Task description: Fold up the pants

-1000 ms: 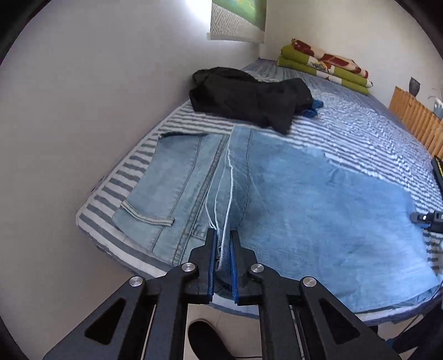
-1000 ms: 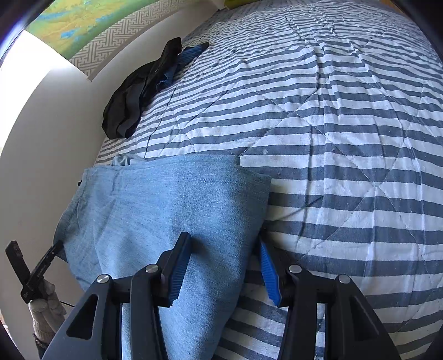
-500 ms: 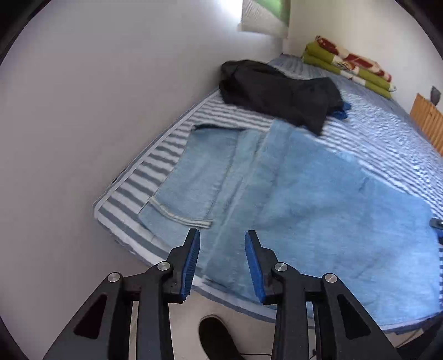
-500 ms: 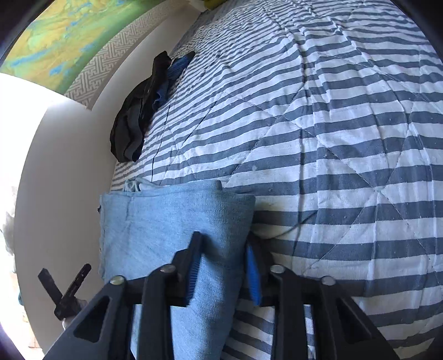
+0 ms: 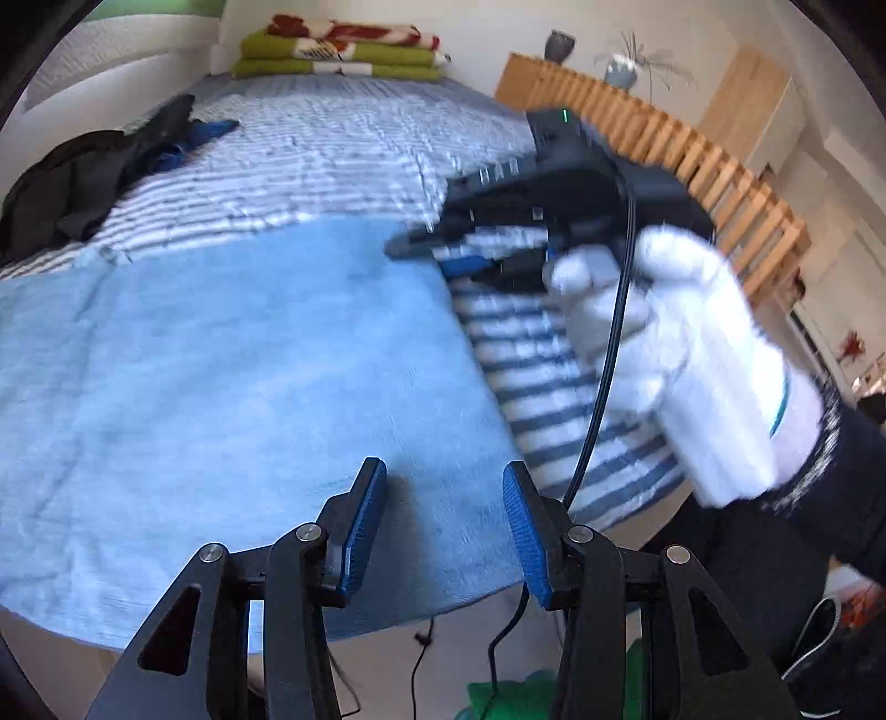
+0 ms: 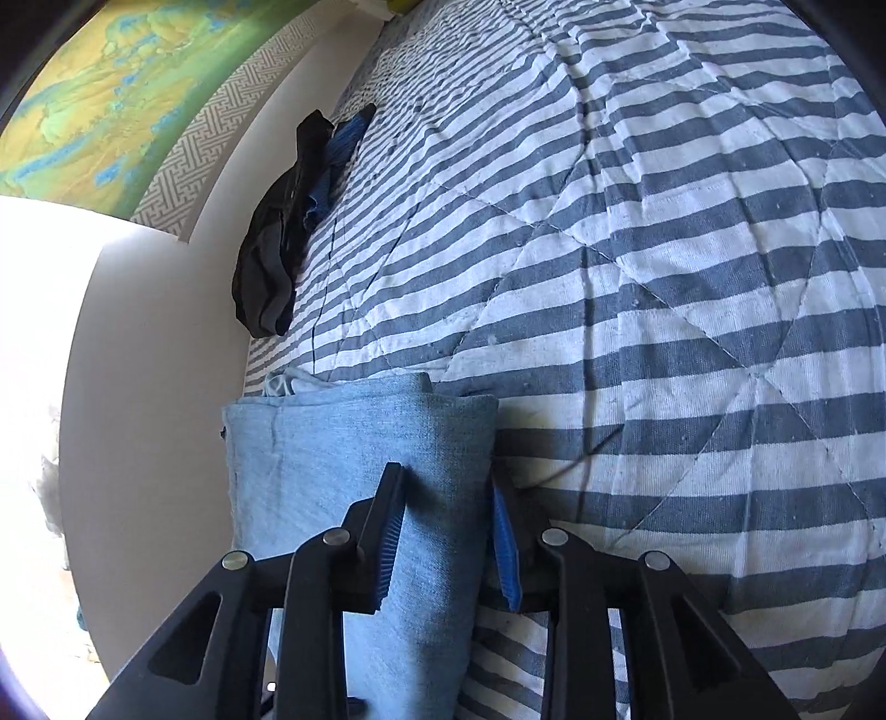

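Note:
Light blue denim pants point(image 5: 221, 360) lie spread across the striped bed cover point(image 5: 332, 149), reaching its front edge. My left gripper point(image 5: 443, 471) hovers open just above the denim near that edge, with nothing between its fingers. A white-gloved hand point(image 5: 681, 343) holds my right gripper point(image 5: 437, 252) at the pants' far right edge; it is blurred in the left wrist view. In the right wrist view the right gripper point(image 6: 446, 482) is shut on the thick folded edge of the pants point(image 6: 343, 454), with denim filling the gap between the blue pads point(image 6: 387, 531).
A black garment point(image 5: 72, 183) over something blue lies at the back left of the bed, also the black garment point(image 6: 277, 249) by the wall. Folded green and red blankets point(image 5: 338, 50) sit at the bed's head. A slatted wooden panel point(image 5: 692, 160) runs along the right. A cable point(image 5: 603, 376) hangs from the right gripper.
My left gripper let go of the pants' seam, opened, and swung right across the denim toward the right gripper. The right gripper's jaws narrowed onto the folded edge.

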{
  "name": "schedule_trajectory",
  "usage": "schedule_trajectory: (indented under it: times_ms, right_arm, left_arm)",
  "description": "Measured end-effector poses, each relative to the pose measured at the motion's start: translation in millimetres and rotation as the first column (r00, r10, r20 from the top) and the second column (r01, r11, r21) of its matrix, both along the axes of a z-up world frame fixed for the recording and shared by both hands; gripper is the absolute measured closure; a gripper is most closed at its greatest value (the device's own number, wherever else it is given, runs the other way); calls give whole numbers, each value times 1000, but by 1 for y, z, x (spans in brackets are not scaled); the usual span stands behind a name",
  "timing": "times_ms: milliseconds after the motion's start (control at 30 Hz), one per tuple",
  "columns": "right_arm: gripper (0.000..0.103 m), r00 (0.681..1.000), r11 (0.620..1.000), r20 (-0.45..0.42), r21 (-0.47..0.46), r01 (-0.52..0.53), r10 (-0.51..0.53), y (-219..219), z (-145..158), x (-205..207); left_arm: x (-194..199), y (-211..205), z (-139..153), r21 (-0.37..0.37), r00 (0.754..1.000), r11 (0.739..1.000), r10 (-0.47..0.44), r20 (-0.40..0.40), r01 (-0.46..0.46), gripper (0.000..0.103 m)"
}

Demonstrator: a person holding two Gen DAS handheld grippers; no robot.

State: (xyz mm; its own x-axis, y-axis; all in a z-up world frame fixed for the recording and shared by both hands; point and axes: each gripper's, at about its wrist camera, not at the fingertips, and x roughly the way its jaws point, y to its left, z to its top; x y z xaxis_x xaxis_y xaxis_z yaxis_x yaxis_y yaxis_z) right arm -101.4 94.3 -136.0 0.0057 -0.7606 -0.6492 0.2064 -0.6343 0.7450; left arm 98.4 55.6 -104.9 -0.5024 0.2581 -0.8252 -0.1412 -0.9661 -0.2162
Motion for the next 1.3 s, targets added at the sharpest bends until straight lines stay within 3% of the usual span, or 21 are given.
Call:
schedule_trajectory:
  times_ms: [67, 100, 200, 267, 333, 433, 467, 500, 567, 733, 800, 833, 900, 967, 1133, 1300]
  right_arm:
    - [70, 999, 1000, 23, -17, -24, 25, 3, 3, 1]
    - [67, 999, 999, 21, -21, -48, 49, 3, 8, 3]
    - [56, 991, 993, -61, 21, -114, 115, -1, 25, 12]
    - [55, 987, 991, -105, 68, -112, 118, -2, 28, 14]
    - [55, 992, 992, -74, 76, -98, 104, -5, 19, 11]
    - [55, 993, 992, -67, 79, -96, 102, -13, 11, 9]
    - [61, 991, 992, -86, 84, -99, 106, -17, 13, 10]
    - [81, 989, 991, -95, 79, -106, 113, -21, 17, 11]
    - [94, 989, 993, -81, 28, -119, 121, -25, 23, 12]
    - [98, 993, 989, -46, -101, -110, 106, -28, 50, 14]
    - [98, 993, 987, -55, -115, -111, 105, -30, 61, 18]
    - [98, 993, 987, -60, -117, -109, 102, -31, 65, 19]
    - [98, 993, 987, -68, -124, -102, 94, -31, 71, 20]
    - [98, 995, 988, -65, -128, -88, 80, -31, 76, 20]
    - [99, 995, 988, -70, -136, -78, 69, -46, 97, 17]
    - [99, 988, 987, -115, -117, -112, 99, -94, 129, 24]
  left_arm:
    - [6, 19, -18, -107, 1000, 994, -8, 4, 8, 56]
    - [12, 24, -16, -121, 1000, 993, 4, -26, -7, 54]
    - [15, 33, -10, -136, 1000, 990, 29, -9, -30, 50]
    - [16, 42, -6, -135, 1000, 990, 26, -10, -27, 43]
    - [20, 56, -4, -144, 1000, 990, -9, -2, 8, 38]
    - [26, 78, -7, -227, 999, 973, -46, -17, 41, 33]
    - [27, 81, -8, -249, 999, 968, -45, -19, 39, 32]
    - [27, 82, -9, -255, 999, 967, -36, -21, 30, 32]
    - [28, 79, -8, -225, 1000, 974, -10, -27, 3, 32]
    - [32, 64, -11, -215, 997, 975, 47, -64, -60, 33]
    - [35, 61, -10, -226, 994, 971, 62, -88, -81, 49]
    - [37, 57, -8, -200, 993, 976, 67, -92, -85, 51]
    - [40, 48, 0, -147, 992, 985, 82, -98, -95, 66]
    - [46, 40, 11, -113, 990, 989, 85, -111, -98, 72]
    - [61, 2, 51, -4, 980, 994, 103, -169, -105, 79]
    - [77, -70, 89, 139, 954, 975, 201, -221, -173, 82]
